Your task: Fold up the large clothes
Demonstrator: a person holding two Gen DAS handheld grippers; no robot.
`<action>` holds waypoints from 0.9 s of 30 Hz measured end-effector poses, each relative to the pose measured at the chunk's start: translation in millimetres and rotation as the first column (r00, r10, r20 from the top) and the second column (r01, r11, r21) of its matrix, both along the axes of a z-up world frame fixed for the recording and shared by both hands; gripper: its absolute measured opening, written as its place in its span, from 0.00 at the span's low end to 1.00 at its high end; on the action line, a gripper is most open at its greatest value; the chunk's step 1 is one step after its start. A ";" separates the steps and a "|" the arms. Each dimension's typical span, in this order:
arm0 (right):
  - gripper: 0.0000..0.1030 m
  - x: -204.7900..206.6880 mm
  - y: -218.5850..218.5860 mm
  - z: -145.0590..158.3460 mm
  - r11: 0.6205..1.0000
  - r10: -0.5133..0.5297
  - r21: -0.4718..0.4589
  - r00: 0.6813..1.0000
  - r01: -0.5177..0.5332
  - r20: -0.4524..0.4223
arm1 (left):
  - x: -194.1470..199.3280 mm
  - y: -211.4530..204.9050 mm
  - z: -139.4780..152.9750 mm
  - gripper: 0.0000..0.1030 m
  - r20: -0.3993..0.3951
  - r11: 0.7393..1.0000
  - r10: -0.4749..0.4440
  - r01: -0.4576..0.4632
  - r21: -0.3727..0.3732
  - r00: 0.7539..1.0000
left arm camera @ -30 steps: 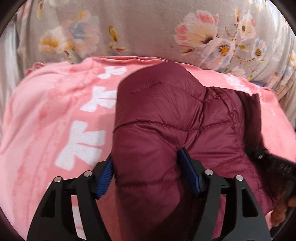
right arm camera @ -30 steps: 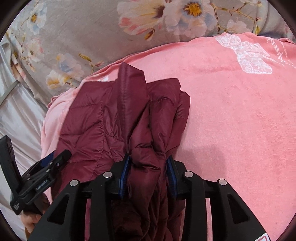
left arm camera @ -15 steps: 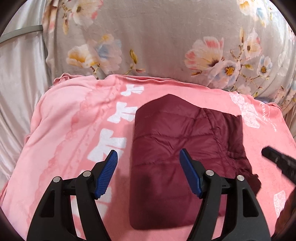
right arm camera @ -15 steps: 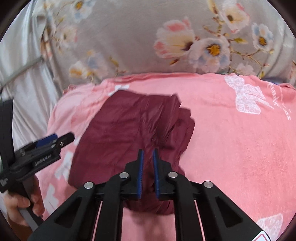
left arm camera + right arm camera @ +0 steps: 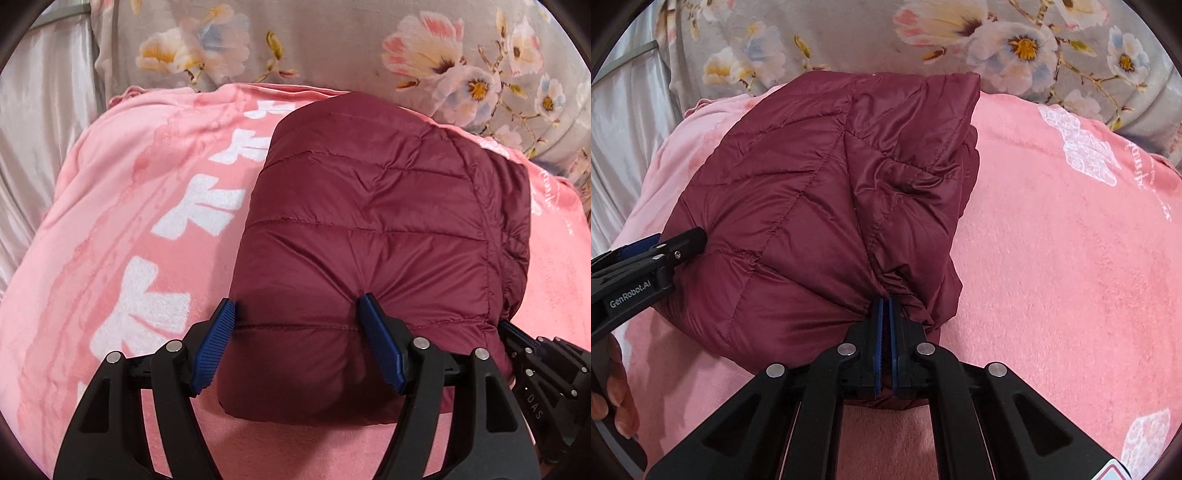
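Observation:
A folded maroon quilted puffer jacket (image 5: 373, 236) lies on a pink blanket (image 5: 122, 229); it also shows in the right wrist view (image 5: 812, 206). My left gripper (image 5: 297, 325) is open, its blue pads pressing into the jacket's near left edge, one pad at each side of a bulge. My right gripper (image 5: 885, 306) is shut on a pinch of the jacket's near right edge. The left gripper also shows at the left of the right wrist view (image 5: 665, 247), and the right gripper's body at the lower right of the left wrist view.
The pink blanket (image 5: 1071, 258) with white prints covers a bed. A grey floral pillow or cover (image 5: 332, 44) lies behind it. Shiny silver fabric (image 5: 40, 122) hangs at the left. The person's fingers (image 5: 617, 402) show at the lower left.
Both grippers were lifted off the jacket half a second ago and have come back down onto its near edge. The right one has closed on the fabric; the left stays open.

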State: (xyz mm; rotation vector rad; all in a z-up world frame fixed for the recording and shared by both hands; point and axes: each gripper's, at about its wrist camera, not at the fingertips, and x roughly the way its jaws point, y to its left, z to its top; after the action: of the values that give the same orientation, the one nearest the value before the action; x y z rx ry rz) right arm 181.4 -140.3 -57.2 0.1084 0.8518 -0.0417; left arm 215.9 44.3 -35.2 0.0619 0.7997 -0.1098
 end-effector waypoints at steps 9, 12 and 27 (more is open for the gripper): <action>0.22 -60.0 -16.0 37.3 0.998 -0.055 0.013 0.988 0.053 0.144 | -21.5 2.4 19.4 0.66 0.024 0.998 0.052 -0.051 -0.030 0.998; 0.44 -81.4 -18.8 36.5 0.997 -0.076 0.002 0.981 0.076 0.180 | -40.3 1.6 23.9 0.71 0.040 0.997 0.066 -0.064 -0.049 0.997; 0.67 -136.9 -20.6 -8.8 0.991 -0.123 -0.023 0.977 0.129 0.175 | -125.4 -23.4 -6.2 0.85 0.150 0.998 0.062 -0.063 -0.001 0.987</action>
State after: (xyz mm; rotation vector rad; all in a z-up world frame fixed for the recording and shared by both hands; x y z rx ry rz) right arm 44.5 -161.0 -66.0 0.1319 0.6695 -0.1636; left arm 90.5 20.9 -41.5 0.0481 0.6510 -0.0438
